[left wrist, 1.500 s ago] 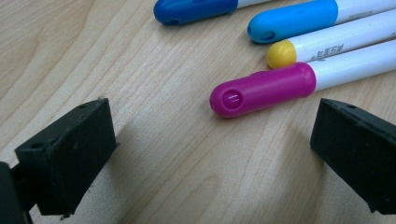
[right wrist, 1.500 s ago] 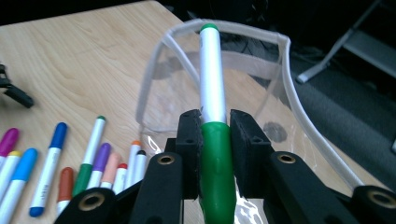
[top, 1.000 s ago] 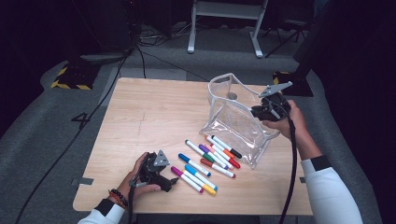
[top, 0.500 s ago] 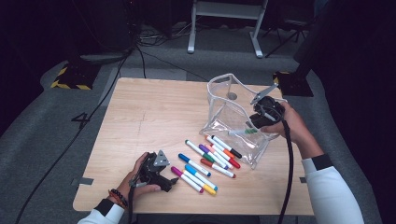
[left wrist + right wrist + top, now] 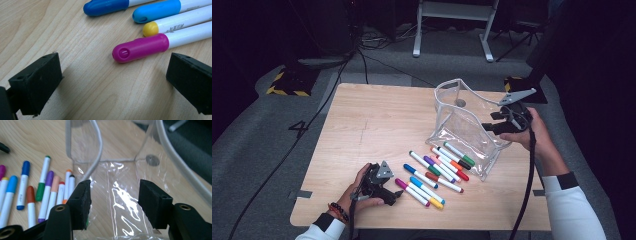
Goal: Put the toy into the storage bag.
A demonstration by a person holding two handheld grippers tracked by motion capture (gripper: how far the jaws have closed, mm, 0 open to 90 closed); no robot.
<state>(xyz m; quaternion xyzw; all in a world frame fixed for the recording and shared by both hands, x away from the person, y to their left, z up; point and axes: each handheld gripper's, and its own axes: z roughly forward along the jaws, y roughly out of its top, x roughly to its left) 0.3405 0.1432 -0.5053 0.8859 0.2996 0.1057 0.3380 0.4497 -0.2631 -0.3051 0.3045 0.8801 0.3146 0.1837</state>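
A clear plastic pouch [image 5: 460,125] stands open on the wooden table [image 5: 377,125], right of centre. My right gripper [image 5: 488,128] is at its right rim. In the right gripper view [image 5: 113,195] its jaws have just been opening and stand apart, with the pouch's film [image 5: 120,185] under and beyond them and neither pad pressing on it. Several coloured markers [image 5: 437,170] lie in a row in front of the pouch. My left gripper [image 5: 395,196] rests open on the table at the near left [image 5: 112,75]; the pink marker's cap [image 5: 140,47] lies just ahead of its jaws.
The table's near edge [image 5: 412,227] runs just behind the left hand. Blue, light blue and yellow caps [image 5: 155,15] lie beyond the pink marker. Cables [image 5: 527,190] trail from both grippers. A white stand [image 5: 452,30] and dark floor lie behind the table.
The right gripper's jaws have opened off the pouch's right rim and the hand has drawn slightly back to the right. The left hand and the markers have not moved.
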